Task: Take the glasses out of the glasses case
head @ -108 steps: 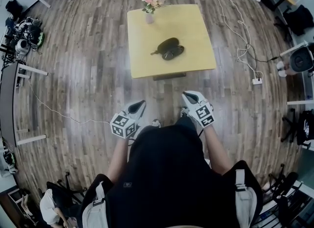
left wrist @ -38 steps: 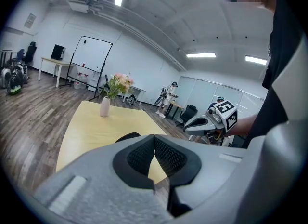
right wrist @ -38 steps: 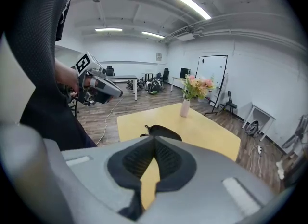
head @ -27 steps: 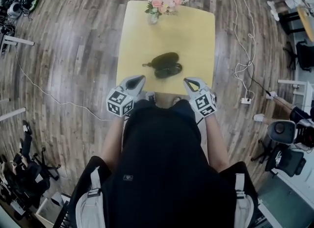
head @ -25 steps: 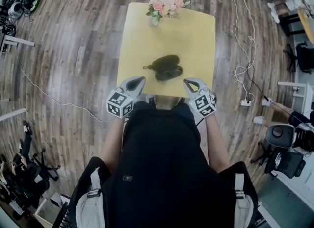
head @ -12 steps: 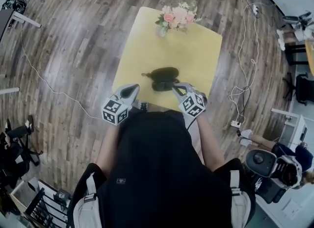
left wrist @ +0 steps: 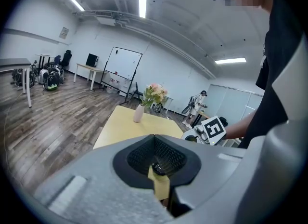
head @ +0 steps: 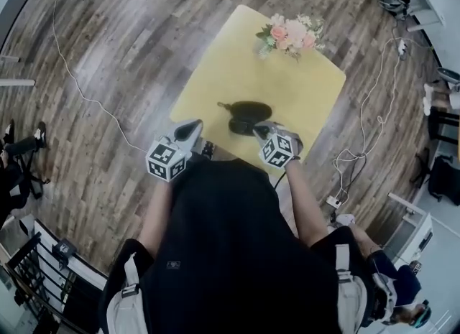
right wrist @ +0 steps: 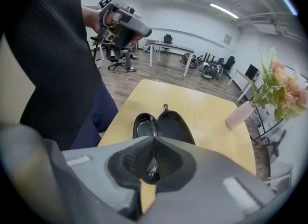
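A black glasses case (head: 248,116) lies open on the yellow table (head: 215,74), near its front edge. In the right gripper view the case (right wrist: 168,124) is spread in two halves, and the glasses (right wrist: 144,127) rest in the left half. My right gripper (head: 260,131) hovers over the near end of the case, jaws together and holding nothing. Seen from its own camera, the right gripper (right wrist: 154,141) points straight at the case. My left gripper (head: 190,129) is shut and empty by the table's front left edge, apart from the case.
A pale vase (head: 264,49) of pink flowers (head: 291,32) stands at the table's far side; it also appears as a vase (left wrist: 138,113) in the left gripper view. Wood floor surrounds the table. Cables (head: 359,124) trail to the right. Desks and chairs line the room's edges.
The person has stepped up to the table. The right gripper has moved forward over the near end of the case. The left gripper stays at the table's front edge.
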Action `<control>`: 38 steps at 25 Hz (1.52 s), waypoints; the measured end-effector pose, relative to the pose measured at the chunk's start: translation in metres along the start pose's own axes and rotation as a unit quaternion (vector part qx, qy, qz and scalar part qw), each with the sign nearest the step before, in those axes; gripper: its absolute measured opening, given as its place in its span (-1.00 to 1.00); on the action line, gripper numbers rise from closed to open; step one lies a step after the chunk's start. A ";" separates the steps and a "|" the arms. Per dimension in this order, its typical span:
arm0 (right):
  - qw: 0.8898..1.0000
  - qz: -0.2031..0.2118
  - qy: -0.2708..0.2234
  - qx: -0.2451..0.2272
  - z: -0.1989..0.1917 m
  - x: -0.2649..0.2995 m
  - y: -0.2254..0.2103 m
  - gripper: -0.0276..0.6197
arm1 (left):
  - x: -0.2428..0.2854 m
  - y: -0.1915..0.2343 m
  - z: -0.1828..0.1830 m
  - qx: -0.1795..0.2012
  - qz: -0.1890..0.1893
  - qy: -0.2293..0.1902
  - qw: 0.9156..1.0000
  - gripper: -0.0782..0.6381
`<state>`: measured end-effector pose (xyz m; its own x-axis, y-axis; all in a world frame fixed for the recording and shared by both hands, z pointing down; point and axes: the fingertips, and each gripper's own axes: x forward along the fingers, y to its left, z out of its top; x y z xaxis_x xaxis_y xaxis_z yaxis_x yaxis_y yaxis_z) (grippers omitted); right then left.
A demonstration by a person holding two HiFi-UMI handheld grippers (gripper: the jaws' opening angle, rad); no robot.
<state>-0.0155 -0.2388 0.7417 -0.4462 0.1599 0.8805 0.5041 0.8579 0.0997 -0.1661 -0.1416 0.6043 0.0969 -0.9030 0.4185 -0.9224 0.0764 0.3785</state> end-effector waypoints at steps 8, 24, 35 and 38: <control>0.998 0.031 0.026 -0.047 0.000 0.032 -0.006 -0.74 | -0.015 0.008 -0.012 -0.020 0.035 0.006 0.999 -0.75; 0.994 0.056 0.066 -0.071 -0.018 0.065 -0.003 -0.74 | -0.030 0.014 -0.026 -0.030 0.061 0.015 0.998 -0.75; 0.991 0.061 0.087 -0.080 -0.021 0.067 0.002 -0.85 | -0.033 0.015 -0.026 -0.033 0.065 0.012 0.997 -0.75; 0.991 0.059 0.089 -0.080 -0.021 0.067 0.000 -0.86 | -0.031 0.016 -0.024 -0.032 0.063 0.011 0.997 -0.75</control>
<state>-0.0301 -0.2382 0.8107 -0.2464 0.1534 0.9570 0.6628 0.7471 0.0509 -0.1746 -0.1025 0.6171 -0.0096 -0.8755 0.4832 -0.9020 0.2162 0.3738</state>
